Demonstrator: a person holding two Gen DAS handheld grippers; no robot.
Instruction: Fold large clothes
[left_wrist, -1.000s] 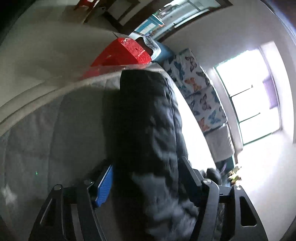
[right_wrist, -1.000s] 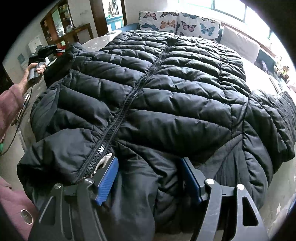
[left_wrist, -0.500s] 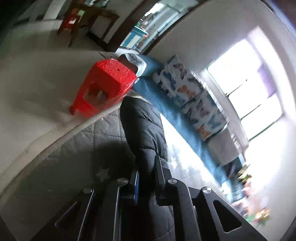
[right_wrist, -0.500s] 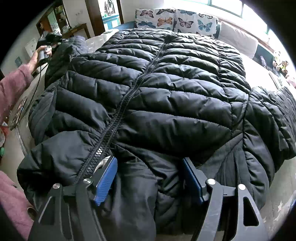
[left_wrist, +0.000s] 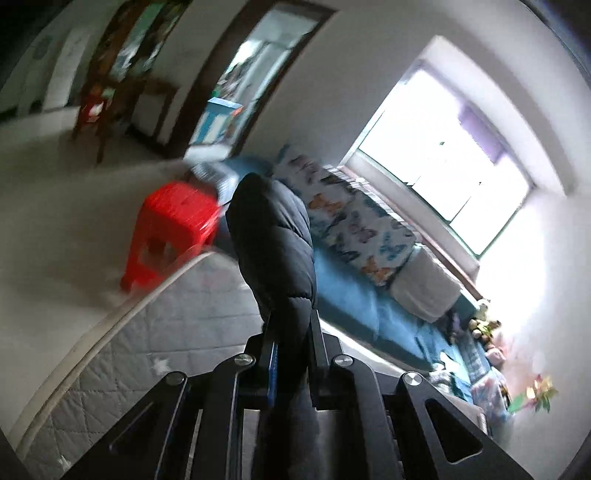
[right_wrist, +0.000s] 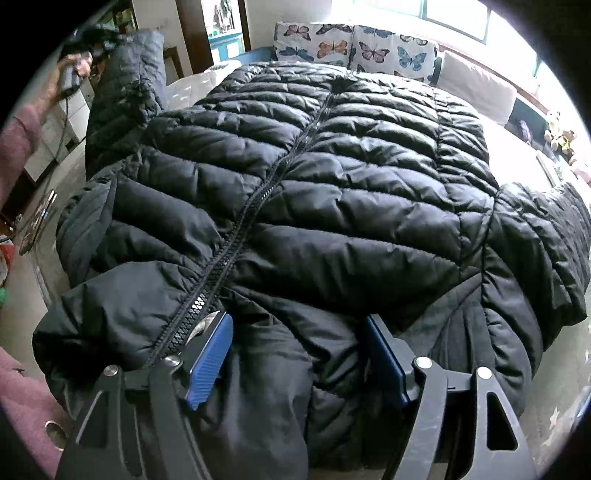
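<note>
A large black puffer jacket (right_wrist: 332, 192) lies front up on the grey quilted bed, zipper running down its middle. My right gripper (right_wrist: 299, 350) is open, its blue-padded fingers (right_wrist: 208, 363) straddling the jacket's collar end at the near edge. My left gripper (left_wrist: 290, 332) is shut on the jacket's left sleeve (left_wrist: 273, 236) and holds it raised above the mattress (left_wrist: 147, 343). In the right wrist view the lifted sleeve (right_wrist: 125, 92) stands up at the far left, held by the left gripper (right_wrist: 92, 37) in a hand.
A red plastic stool (left_wrist: 170, 229) stands on the floor beside the bed. Butterfly-print cushions (right_wrist: 351, 48) and a grey cushion (right_wrist: 476, 85) line a blue bench under the window. The jacket's right sleeve (right_wrist: 543, 251) lies spread to the right.
My left gripper shut on the sleeve and lifted it up off the mattress. My right gripper stayed open at the collar end, barely moving.
</note>
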